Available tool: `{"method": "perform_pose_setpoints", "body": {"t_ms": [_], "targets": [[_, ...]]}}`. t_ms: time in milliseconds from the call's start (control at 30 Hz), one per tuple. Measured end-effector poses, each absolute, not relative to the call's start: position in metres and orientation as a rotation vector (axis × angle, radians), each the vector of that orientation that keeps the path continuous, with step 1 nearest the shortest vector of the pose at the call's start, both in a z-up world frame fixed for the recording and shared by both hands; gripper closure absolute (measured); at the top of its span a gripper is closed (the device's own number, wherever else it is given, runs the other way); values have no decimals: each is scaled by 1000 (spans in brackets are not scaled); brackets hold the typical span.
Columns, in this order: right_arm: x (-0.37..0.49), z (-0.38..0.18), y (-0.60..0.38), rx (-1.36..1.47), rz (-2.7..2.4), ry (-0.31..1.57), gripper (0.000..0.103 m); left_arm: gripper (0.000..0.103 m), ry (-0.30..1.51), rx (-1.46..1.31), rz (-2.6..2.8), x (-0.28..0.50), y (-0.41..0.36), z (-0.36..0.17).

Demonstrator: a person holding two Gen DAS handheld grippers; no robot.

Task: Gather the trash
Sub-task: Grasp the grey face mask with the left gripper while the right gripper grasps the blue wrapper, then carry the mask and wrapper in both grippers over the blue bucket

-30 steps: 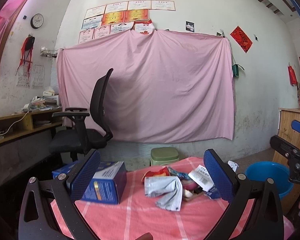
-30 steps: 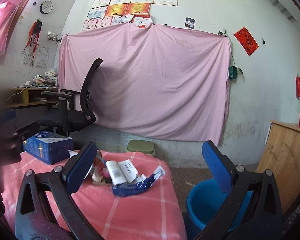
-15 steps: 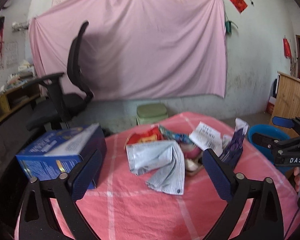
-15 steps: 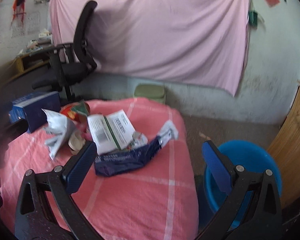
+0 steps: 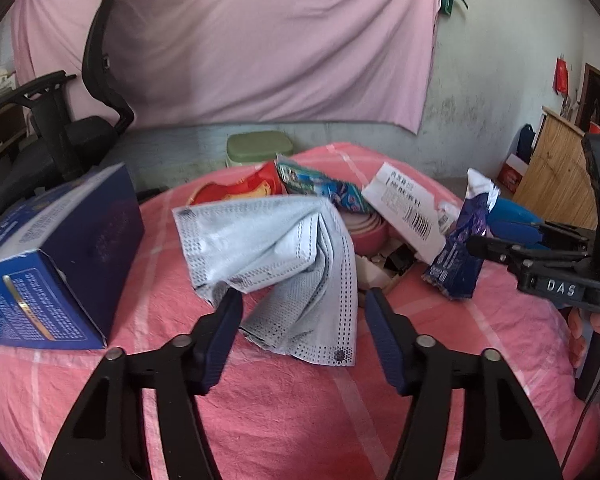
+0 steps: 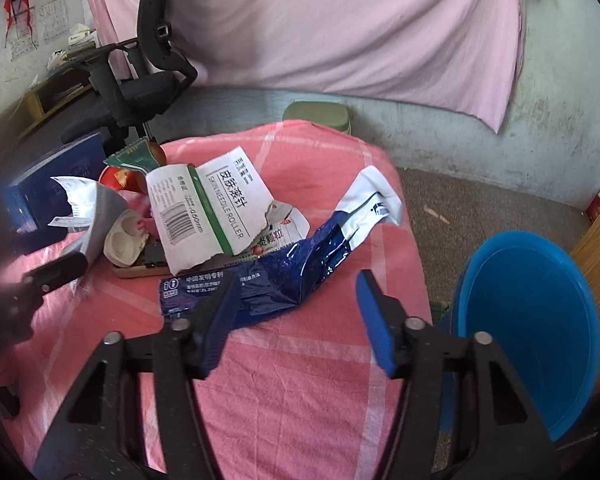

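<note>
- Left wrist view: the left tool (image 5: 300, 308) has dropped from facing the pink wall sheet (image 5: 240, 40) to pointing down at the trash pile on the pink-clothed surface (image 5: 300, 420). Its jaws have just been closing but still stand apart; the grey silver wrapper (image 5: 276, 248) lies between the tips, its lower edge reaching in, and the pads are not pressing on it.
- Only this view shows the blue carton (image 5: 56, 264) in full at the left, and the right tool (image 5: 516, 236) from the side, its tips beside the upright end of the dark blue packet (image 5: 460, 256).
- Right wrist view: the right tool (image 6: 296, 292) has likewise tipped down from the wall. Its jaws have just been closing, yet they remain open; the dark blue packet (image 6: 284, 276) lies flat just ahead, its near edge at the left finger (image 6: 220, 312), ungripped.
- Only here the blue bucket (image 6: 532, 320) shows, on the floor right of the surface, and the white torn box (image 6: 208, 208) lies just behind the packet.
</note>
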State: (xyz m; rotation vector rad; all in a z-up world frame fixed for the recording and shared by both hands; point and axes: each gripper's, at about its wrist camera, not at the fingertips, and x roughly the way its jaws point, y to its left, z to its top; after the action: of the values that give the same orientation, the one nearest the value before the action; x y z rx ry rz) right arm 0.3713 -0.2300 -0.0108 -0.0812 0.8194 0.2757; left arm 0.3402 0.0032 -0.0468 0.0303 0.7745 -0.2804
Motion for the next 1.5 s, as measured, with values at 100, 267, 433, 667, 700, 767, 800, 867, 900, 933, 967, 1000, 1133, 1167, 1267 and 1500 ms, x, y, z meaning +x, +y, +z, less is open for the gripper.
{"method": "perform_pose_setpoints", "body": {"t_ms": [100,267,433,667,700,767,800,867,900,933,967,1000,1133,1167,1267,1500], "targets": [[377,-13,-234,-41,287,841,35,70,813,37,-277,346,2,-54],[384,-15,-239,31,305,860,49,90,797,-13,-291,343,9,-51],[383,-14,-237,43,329,858,59,98,776,-40,-285,336,8,-46],[366,-8,-231,19,362,811,63,101,671,-73,-242,300,12,-33],[362,-5,-232,19,364,794,63,101,662,-83,-240,296,13,-31],[350,3,-235,24,382,742,63,101,628,-75,-212,285,11,-25],[342,9,-236,23,387,704,63,101,603,-60,-204,279,10,-22],[326,20,-239,19,392,627,63,101,531,-21,-190,266,-1,-13],[320,25,-240,20,392,591,63,101,498,-13,-188,261,-6,-8],[309,32,-244,22,382,534,63,101,463,-9,-190,257,-13,0],[302,38,-247,22,366,491,63,101,431,-10,-195,254,-18,6],[294,44,-252,21,345,436,63,101,399,-12,-199,251,-25,13],[259,72,-277,-5,218,204,63,101,233,37,-236,241,-64,48],[250,79,-285,-10,179,148,63,101,200,42,-258,241,-75,58],[236,90,-307,-6,83,56,63,101,124,67,-323,240,-113,80],[224,100,-355,-14,-160,-26,63,100,127,55,-515,256,-196,97]]}}
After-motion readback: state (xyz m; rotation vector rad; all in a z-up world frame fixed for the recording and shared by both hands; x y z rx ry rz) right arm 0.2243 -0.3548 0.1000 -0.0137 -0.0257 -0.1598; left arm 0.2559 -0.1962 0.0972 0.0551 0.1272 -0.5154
